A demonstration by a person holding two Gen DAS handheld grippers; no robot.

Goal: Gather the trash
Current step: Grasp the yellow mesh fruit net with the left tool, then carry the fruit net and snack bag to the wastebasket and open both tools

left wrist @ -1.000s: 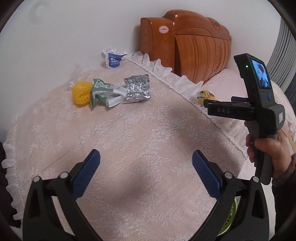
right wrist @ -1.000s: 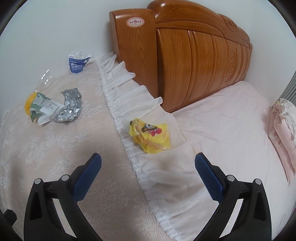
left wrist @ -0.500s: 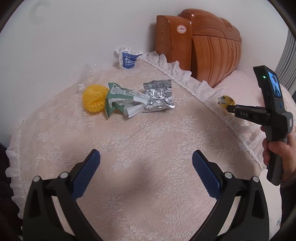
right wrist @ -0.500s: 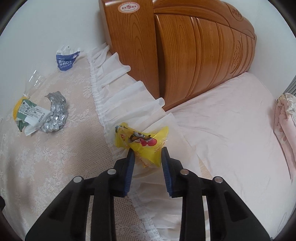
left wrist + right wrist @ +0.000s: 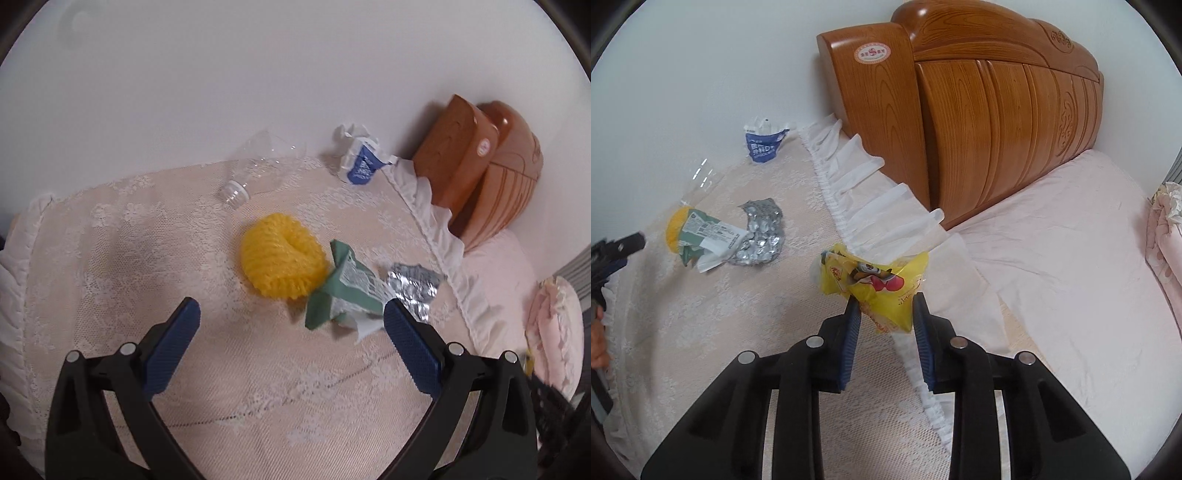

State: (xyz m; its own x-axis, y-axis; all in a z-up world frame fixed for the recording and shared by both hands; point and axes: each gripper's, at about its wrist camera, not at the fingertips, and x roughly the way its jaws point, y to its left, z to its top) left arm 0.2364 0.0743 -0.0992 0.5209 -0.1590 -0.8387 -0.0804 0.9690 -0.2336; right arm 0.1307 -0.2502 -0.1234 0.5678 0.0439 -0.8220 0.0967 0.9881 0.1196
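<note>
Yellow snack wrapper [image 5: 875, 291] is pinched in the downward-tilted right gripper [image 5: 886, 314]; left gripper [image 5: 291, 325] jaws spread.

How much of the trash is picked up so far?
Nothing looks binned yet. The right gripper is shut on the yellow snack wrapper. The left gripper is open above the yellow mesh ball and green carton. Foil blister pack, clear bottle and blue-and-white packet still lie there.
</note>
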